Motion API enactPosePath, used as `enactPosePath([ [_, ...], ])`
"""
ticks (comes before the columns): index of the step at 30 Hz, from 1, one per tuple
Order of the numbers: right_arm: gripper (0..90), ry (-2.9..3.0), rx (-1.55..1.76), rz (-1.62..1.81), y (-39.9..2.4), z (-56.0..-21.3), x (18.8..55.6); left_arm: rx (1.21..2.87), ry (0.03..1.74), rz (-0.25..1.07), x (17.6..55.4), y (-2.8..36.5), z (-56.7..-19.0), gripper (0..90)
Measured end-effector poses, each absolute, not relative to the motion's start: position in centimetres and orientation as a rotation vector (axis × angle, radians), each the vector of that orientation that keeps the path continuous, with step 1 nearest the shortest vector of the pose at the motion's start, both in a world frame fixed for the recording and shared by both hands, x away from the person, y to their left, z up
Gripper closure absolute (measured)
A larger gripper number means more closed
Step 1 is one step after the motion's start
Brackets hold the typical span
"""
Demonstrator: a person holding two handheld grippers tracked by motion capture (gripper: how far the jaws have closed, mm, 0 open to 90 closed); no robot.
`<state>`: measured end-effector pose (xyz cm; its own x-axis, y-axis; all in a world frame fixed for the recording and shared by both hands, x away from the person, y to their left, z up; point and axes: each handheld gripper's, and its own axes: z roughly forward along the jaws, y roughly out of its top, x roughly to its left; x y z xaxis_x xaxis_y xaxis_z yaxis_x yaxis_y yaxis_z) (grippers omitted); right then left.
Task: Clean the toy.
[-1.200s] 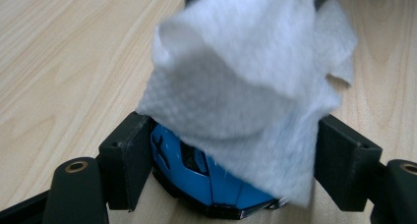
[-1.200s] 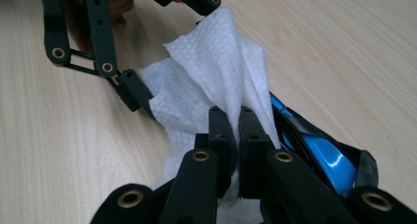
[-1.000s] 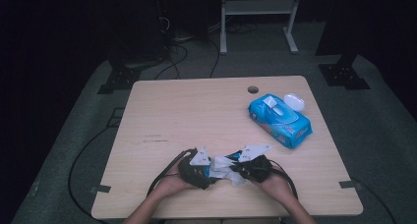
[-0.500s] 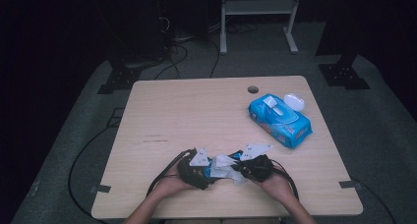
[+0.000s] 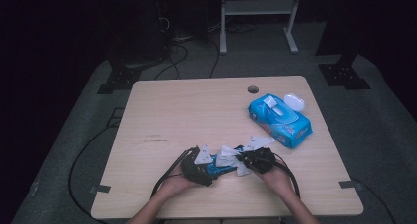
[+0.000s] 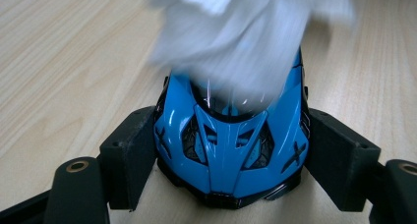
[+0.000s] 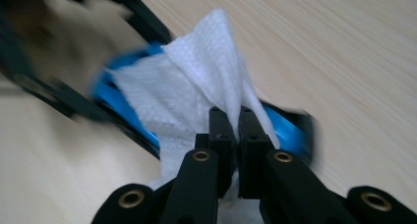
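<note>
One blue toy car (image 6: 231,150), one white wipe (image 7: 196,91), one wipes pack (image 5: 279,120), apparently one table (image 5: 196,111)

Glossy blue toy car (image 6: 231,150) on table, white wipe (image 7: 196,96) draped over it

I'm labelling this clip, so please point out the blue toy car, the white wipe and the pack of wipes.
blue toy car (image 6: 230,150): left gripper view, on its glossy bonnet.
white wipe (image 7: 206,81): right gripper view, on the upper fold of the cloth.
pack of wipes (image 5: 280,122): high view, on the blue top face.
</note>
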<state>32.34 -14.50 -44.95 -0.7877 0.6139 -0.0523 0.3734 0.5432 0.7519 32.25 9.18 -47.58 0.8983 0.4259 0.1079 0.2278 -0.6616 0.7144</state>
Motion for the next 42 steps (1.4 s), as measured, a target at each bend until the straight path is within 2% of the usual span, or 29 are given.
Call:
enactPosePath([
  [2, 86.9, 2.508, 0.782, 1.21, -13.0, -44.9, 32.1, 2.31, 0.469, 0.346, 32.3, 9.1, -47.6, 24.9],
  [6, 86.8, 2.567, 0.682, 1.219, -10.5, -45.4, 31.4, 2.304, 0.482, 0.352, 32.2, 9.0, -47.7, 24.9],
  [12, 86.9, 2.504, 0.741, 1.192, -11.8, -44.9, 32.0, 2.296, 0.496, 0.362, 32.3, 8.9, -47.7, 24.9],
  [18, 86.8, 2.615, 0.645, 1.261, -9.0, -46.0, 31.9, 2.291, 0.497, 0.357, 32.4, 8.9, -47.8, 24.9],
  [25, 87.0, 2.59, 0.687, 1.221, -10.5, -45.1, 32.7, 2.285, 0.486, 0.349, 32.5, 9.0, -47.8, 25.0],
  [32, 86.8, 2.618, 0.611, 1.228, -8.3, -46.0, 31.9, 2.287, 0.485, 0.34, 32.5, 9.1, -47.8, 24.9],
  [35, 86.8, 2.604, 0.62, 1.208, -8.9, -45.7, 32.0, 2.294, 0.487, 0.341, 32.5, 9.1, -47.8, 24.9],
  [42, 87.0, 2.471, 0.74, 1.111, -13.6, -44.7, 32.4, 2.295, 0.484, 0.349, 32.5, 9.1, -47.8, 25.0],
])
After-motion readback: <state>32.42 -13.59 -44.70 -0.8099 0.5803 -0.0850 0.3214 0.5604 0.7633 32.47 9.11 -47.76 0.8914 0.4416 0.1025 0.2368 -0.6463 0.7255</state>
